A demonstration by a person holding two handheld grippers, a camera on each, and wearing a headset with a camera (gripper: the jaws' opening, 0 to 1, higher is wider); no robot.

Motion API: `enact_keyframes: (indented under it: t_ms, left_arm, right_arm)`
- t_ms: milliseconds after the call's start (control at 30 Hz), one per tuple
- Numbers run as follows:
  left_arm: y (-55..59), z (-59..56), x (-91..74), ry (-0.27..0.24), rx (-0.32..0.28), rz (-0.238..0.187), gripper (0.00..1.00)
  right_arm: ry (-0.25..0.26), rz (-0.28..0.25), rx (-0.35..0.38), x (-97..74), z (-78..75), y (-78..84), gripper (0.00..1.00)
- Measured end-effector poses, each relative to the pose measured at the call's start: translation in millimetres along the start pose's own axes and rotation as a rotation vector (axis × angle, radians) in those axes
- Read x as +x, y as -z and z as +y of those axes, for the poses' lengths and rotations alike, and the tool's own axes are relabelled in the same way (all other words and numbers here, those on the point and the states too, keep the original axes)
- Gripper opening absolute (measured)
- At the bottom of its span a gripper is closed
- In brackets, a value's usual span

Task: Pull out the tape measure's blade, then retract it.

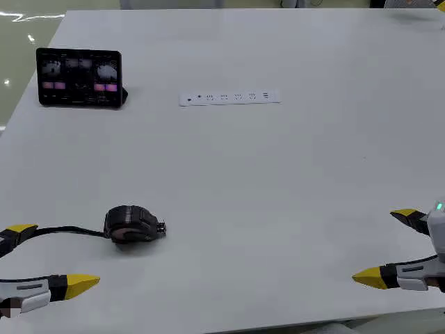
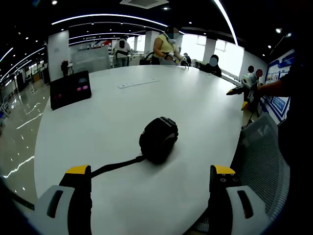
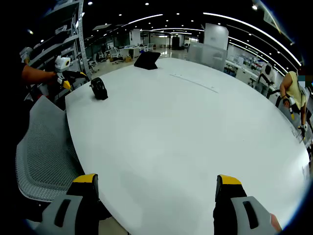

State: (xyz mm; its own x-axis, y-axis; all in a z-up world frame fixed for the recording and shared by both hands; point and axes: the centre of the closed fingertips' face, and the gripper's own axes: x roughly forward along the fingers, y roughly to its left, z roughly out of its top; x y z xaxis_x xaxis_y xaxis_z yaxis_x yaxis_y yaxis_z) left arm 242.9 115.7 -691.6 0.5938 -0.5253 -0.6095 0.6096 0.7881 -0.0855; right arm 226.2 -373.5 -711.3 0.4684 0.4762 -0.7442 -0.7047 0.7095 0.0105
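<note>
A black tape measure (image 1: 131,224) lies on the white table (image 1: 278,174) at the front left, its black wrist strap (image 1: 66,229) trailing left. My left gripper (image 1: 52,256) stands open just left of it, the strap running between its yellow-tipped fingers; in the left gripper view the tape measure (image 2: 159,139) sits ahead of the open jaws (image 2: 151,171). No blade is out. My right gripper (image 1: 386,247) is open at the front right edge, far from the tape measure (image 3: 99,88), with nothing between its fingers (image 3: 155,181).
A dark tablet (image 1: 78,77) stands propped at the back left. A white power strip (image 1: 229,97) lies flat near the table's middle back. A mesh chair back (image 3: 36,152) sits by the table's near edge. People stand beyond the far side.
</note>
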Motion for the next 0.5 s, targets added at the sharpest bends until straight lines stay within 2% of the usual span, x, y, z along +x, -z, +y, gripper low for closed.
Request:
enact_keyframes:
  t_ms: [500]
  left_arm:
    - [-5.7, 3.0, -1.3, 0.000, 0.015, -0.013, 0.99]
  right_arm:
    - [0.002, -0.001, -0.008, -0.3, -2.2, -1.7, 0.99]
